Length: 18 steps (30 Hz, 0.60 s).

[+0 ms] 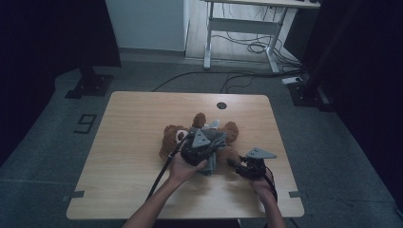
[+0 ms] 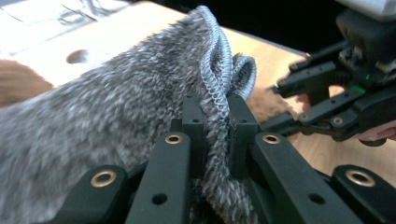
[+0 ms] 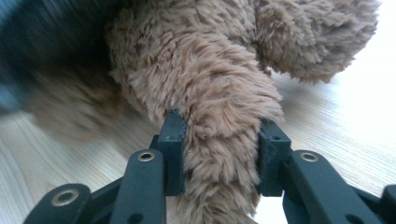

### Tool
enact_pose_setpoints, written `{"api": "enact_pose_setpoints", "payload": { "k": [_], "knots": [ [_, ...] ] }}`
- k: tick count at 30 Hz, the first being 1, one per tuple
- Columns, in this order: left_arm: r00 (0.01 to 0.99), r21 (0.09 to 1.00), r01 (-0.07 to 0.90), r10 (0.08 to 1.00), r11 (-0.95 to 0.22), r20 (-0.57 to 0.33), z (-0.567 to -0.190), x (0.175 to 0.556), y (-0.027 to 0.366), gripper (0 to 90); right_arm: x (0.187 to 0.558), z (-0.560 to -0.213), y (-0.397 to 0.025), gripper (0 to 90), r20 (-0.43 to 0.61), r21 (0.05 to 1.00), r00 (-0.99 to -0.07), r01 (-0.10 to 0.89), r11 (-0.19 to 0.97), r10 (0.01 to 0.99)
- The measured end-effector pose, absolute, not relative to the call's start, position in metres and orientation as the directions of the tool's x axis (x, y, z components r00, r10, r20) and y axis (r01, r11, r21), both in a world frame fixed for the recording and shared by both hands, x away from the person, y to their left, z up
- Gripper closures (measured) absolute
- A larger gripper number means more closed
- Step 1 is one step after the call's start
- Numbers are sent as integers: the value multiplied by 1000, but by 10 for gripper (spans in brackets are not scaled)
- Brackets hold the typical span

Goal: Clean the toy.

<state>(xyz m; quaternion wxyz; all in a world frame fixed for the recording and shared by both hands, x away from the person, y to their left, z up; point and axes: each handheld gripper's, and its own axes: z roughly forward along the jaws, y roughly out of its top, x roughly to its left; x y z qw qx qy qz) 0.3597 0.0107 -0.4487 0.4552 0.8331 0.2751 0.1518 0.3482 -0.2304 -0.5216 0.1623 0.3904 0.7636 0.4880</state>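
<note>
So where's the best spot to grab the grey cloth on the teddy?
Probably its stitched hem, which stands up as a thin ridge that narrow jaws can close on. Come from the person's side of the table, as the left gripper does; it is pinching that hem. The cloth lies draped over the teddy, so its flat middle would bunch.

Bare table [image 1: 133, 142] left of bear [image 1: 171, 137]

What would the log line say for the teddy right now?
left gripper: shut on cloth | right gripper: shut on teddy limb | teddy lying on table | cloth over teddy
</note>
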Motion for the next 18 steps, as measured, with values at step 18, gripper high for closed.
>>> {"api": "enact_pose_setpoints", "payload": {
  "k": [18],
  "knots": [
    [784, 755, 399, 620, -521, 14, -497, 348, 30, 806, 350, -517, -239, 672, 206, 876, -636, 458, 149, 743]
  ]
}}
